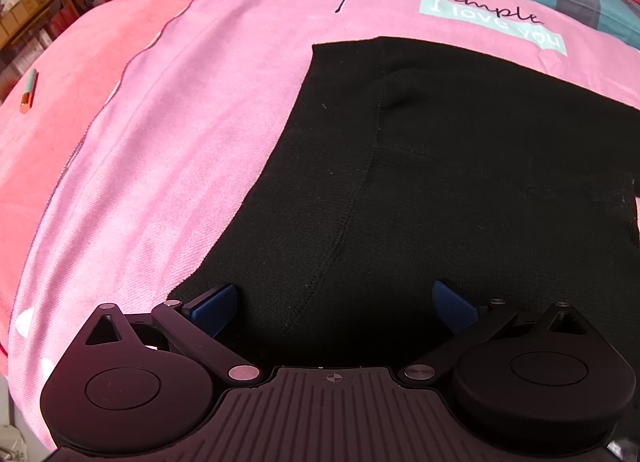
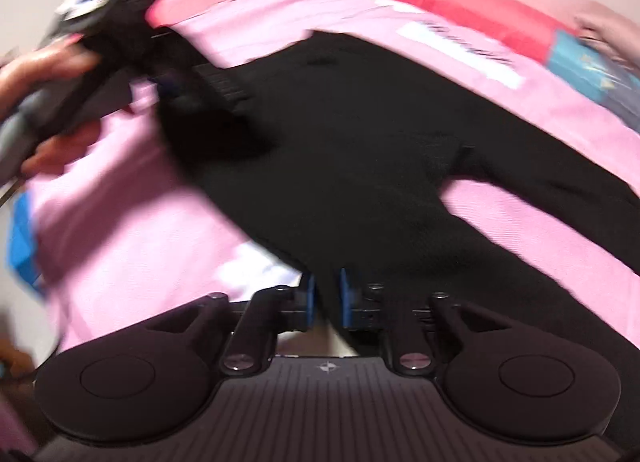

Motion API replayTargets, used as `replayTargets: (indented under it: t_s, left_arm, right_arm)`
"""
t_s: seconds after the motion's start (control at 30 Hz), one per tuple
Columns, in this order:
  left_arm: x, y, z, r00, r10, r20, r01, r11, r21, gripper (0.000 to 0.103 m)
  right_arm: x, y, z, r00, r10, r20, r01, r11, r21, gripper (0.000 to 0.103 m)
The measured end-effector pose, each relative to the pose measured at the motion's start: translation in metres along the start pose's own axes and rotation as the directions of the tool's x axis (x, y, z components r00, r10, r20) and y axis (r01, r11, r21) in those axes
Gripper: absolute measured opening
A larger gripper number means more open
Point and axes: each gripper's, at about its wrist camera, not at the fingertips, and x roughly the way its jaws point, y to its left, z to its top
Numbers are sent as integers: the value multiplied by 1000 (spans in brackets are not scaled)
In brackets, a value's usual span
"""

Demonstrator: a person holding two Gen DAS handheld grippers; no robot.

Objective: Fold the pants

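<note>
Left gripper (image 1: 335, 304): jaws spread wide, blue pads on either side of the fabric, nothing pinched.
Right gripper (image 2: 327, 304): blue pads nearly together, clamped on a fold of black cloth; view blurred.
Pants (image 1: 460, 166): black, spread flat on the bed, waist end toward left gripper, two legs splitting apart in right wrist view.
Bedspread (image 1: 192, 134): pink, printed text beyond pants.
Marker (image 1: 29, 91): orange-green, on coral blanket (image 1: 80, 74), well apart from pants.
Hand (image 2: 48, 74): holds the other gripper at the waistband.
</note>
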Motion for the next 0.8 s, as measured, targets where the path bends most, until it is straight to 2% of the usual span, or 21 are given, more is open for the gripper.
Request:
replayTargets:
  t_s: [0.07, 0.13, 0.23, 0.3, 0.33, 0.43, 0.53, 0.63, 0.73, 0.8]
  left_arm:
    - [0, 1, 0, 1000, -1, -1, 1, 1000, 1, 103]
    - [1, 1, 0, 1000, -1, -1, 1, 1000, 0, 103]
    - [2, 0, 1, 1000, 2, -2, -2, 1000, 4, 103]
    - [2, 0, 1, 1000, 3, -3, -3, 1000, 6, 103]
    - [2, 0, 1, 1000, 2, -2, -2, 1000, 7, 103]
    - [2, -1, 1, 1000, 4, -4, -4, 1000, 3, 103]
    - [2, 0, 1, 1000, 2, -6, -2, 1000, 9, 103]
    - [3, 0, 1, 1000, 1, -6, -1, 1000, 12, 103]
    - [3, 1, 1, 1000, 1, -6, -1, 1000, 18, 103]
    - [3, 2, 1, 1000, 0, -6, 0, 1000, 22, 103]
  right_arm:
    - [-3, 3, -2, 1000, -1, 6, 1, 1000, -20, 12]
    - [-6, -6, 4, 1000, -1, 15, 0, 999, 44, 17]
    - [-15, -18, 9, 996, -33, 87, 22, 992, 128, 28]
    - [-18, -23, 5, 992, -79, 97, 62, 984, 168, 50]
    - [-15, -27, 4, 992, -99, 78, 83, 980, 181, 54]
    - [-5, -26, -10, 993, -113, -19, 115, 978, 176, 57]
    - [-15, -18, -19, 993, -113, -21, 114, 985, 126, 59]
    - [-27, -28, -22, 994, -107, 13, 103, 975, 195, 60]
    - [-34, -41, -25, 987, -154, 48, 136, 954, 266, 61]
    - [-32, -48, -27, 982, -185, 38, 166, 940, 297, 66]
